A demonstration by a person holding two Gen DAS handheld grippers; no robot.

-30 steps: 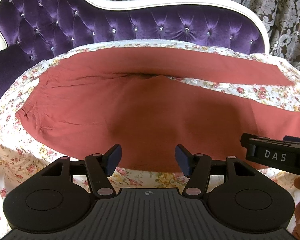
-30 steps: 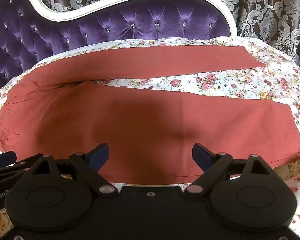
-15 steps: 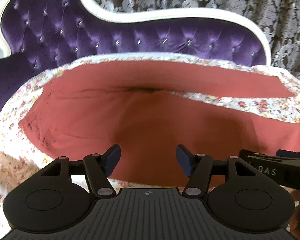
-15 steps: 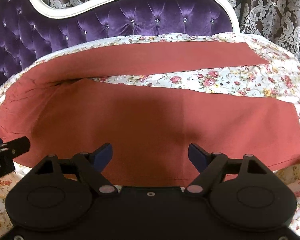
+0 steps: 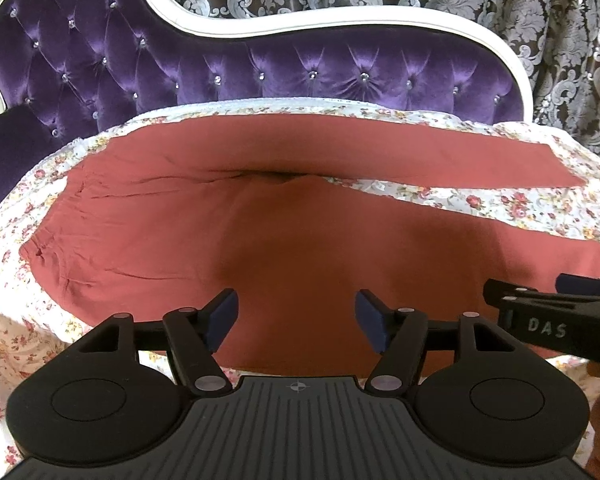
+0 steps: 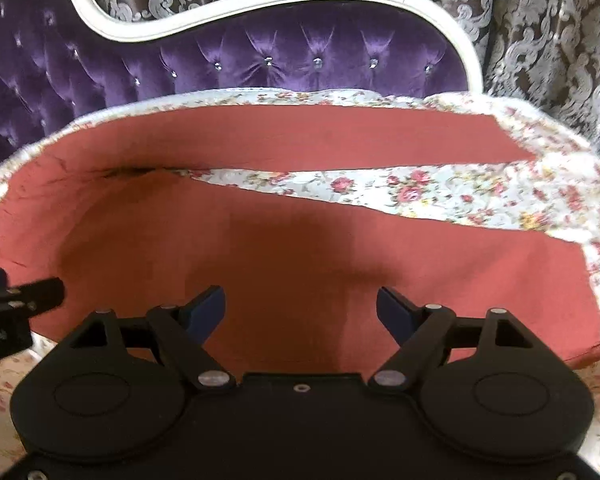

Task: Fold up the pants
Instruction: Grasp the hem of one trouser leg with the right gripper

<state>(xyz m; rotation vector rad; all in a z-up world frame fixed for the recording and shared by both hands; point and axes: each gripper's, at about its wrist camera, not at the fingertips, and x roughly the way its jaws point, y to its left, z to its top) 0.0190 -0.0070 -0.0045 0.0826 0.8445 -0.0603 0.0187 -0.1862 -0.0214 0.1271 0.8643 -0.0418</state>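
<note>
Blue-padded fingers [image 5: 223,316] of the left gripper [image 5: 296,320] stand spread, having just been opening, with nothing pinched between them; those of the right gripper [image 6: 300,314] are likewise spread and empty. Both hover above the near leg of the rust-red pants [image 5: 300,240], which lie flat on a floral sheet [image 6: 440,192], waistband to the left, legs parted in a narrow V toward the right. Behind rises a purple tufted sofa back [image 5: 300,72] with white trim, then a damask curtain [image 6: 540,40].
</note>
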